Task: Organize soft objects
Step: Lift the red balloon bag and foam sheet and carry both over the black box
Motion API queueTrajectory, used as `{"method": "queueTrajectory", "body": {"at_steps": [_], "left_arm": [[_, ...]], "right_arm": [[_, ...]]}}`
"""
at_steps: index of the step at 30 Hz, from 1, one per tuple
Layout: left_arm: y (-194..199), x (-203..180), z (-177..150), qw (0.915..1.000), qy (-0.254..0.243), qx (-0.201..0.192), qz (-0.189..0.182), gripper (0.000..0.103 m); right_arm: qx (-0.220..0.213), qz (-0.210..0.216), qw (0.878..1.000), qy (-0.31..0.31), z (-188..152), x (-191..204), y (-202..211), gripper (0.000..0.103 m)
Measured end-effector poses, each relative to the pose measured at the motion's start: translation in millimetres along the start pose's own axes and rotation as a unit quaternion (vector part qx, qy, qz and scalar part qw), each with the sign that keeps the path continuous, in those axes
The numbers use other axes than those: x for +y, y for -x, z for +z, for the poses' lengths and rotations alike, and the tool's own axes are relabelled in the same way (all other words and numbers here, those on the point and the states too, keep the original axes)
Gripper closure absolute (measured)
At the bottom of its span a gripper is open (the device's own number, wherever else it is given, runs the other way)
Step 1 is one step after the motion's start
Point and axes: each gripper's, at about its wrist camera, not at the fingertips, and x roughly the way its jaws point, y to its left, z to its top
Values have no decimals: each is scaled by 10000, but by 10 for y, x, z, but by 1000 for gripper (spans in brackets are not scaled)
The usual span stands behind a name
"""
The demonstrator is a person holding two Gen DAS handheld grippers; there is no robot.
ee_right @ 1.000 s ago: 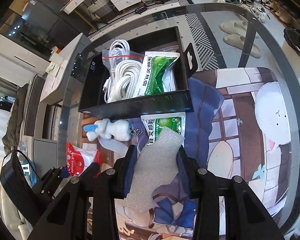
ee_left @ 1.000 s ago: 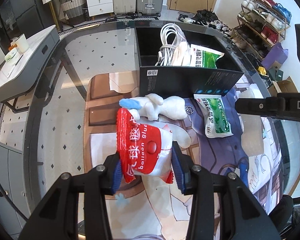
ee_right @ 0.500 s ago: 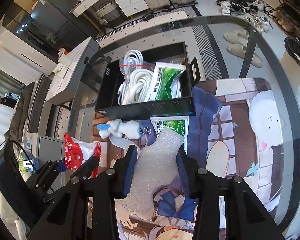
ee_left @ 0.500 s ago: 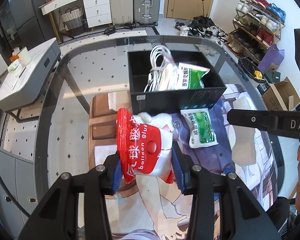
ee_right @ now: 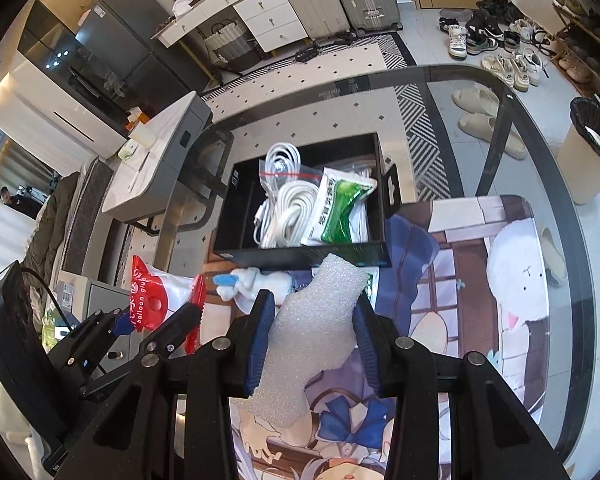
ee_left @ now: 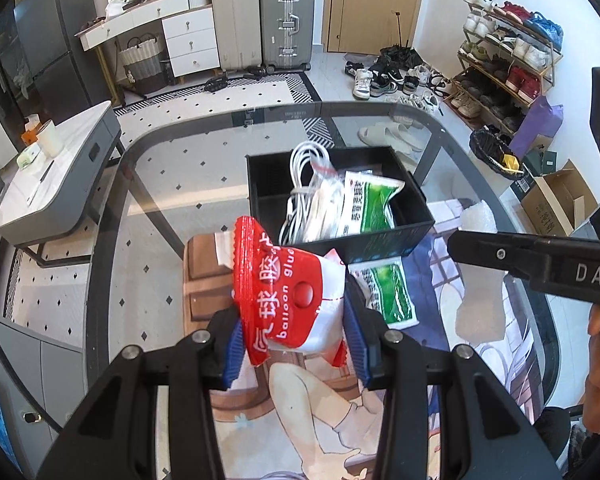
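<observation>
While raised, left gripper [ee_left: 294, 330] pinching red packet [ee_left: 288, 300]

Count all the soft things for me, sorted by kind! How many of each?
Red balloon glue bag: 1, in the left gripper
White foam piece: 1, in the right gripper
Green packets: 2
Bagged white cable: 1
White plush toy: 1
Total: 6

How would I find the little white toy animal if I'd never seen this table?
Find the black box on the picture mat. Just in front of its near wall, on the left, lies the white toy animal. It is the only fluffy thing there, with one blue ear; the packets nearby are flat.
</observation>
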Motion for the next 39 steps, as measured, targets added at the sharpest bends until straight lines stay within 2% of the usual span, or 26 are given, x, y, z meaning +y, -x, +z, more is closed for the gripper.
{"method": "queueTrajectory", "body": {"at_steps": [22, 39], "left_arm": [[-265, 103, 422, 9998, 44, -155, -97, 61], [-710, 111, 661, 9997, 112, -56, -189, 61]], "right_arm": [[-87, 125, 9999, -25, 517, -10, -216, 64], [41, 98, 9999, -93, 888, -126, -728, 64]]}}
